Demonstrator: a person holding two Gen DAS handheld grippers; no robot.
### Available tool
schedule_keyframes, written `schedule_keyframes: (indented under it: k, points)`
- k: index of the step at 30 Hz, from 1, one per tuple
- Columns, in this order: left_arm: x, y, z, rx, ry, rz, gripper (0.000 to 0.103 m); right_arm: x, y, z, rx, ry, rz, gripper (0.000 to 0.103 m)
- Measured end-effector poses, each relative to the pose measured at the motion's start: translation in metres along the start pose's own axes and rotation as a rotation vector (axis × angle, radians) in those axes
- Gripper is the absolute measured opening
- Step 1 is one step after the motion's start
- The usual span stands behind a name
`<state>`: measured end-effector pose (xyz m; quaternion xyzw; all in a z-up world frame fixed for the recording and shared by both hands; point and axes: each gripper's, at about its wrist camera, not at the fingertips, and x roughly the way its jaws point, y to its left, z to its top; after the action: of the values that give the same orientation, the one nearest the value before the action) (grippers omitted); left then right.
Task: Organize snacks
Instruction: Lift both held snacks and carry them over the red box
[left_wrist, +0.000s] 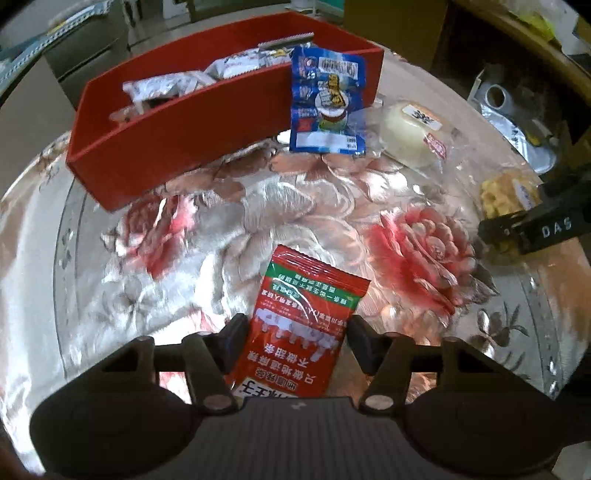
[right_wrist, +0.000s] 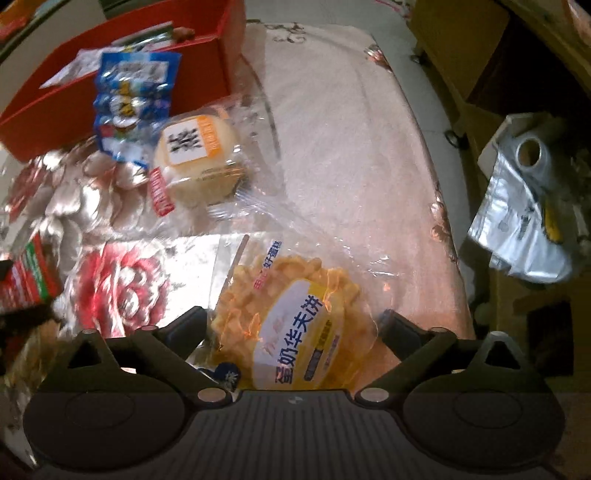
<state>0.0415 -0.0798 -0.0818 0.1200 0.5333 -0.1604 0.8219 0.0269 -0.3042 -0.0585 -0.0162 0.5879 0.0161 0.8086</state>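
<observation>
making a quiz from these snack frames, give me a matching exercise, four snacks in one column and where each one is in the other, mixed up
Things:
1. red packet
2. blue packet
3. waffle pack
4. round cake

Places:
A. leaning on the red box
B. between the right gripper fingers
C. between the left gripper fingers
D. flat on the tablecloth, right of the blue packet

Pairs: 1-C, 2-A, 3-B, 4-D

box (left_wrist: 177, 147): plain red
cloth (left_wrist: 221, 221): pale pink and silver, big red flowers
sachet (left_wrist: 306, 325): red, green band, white print
blue pack (left_wrist: 327, 99): blue, white label panels, yellow and red picture
bun (right_wrist: 199, 162): cream, clear wrap, orange and white label
waffle (right_wrist: 291, 325): golden yellow, clear wrap, white and yellow label, blue print
grippers (left_wrist: 297, 341): black
</observation>
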Motion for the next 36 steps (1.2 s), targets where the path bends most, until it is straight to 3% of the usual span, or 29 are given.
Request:
schedule_keyframes:
  k: [6,20,36]
  points:
    - [-0.015,0.004,-0.004,-0.078,-0.019,-0.037,0.048,-0.009,0.022,-0.003,-0.071,-0.002,0.041,0.089]
    - [-0.056,0.041,0.002,-0.305,-0.177,-0.062,0.046,-0.054,0.055,0.008,-0.113,-0.134,0.166,0.089]
    - [-0.076,0.073,0.016,-0.421,-0.279,-0.104,0.044,-0.065,0.085,0.045,-0.117,-0.206,0.219,0.089]
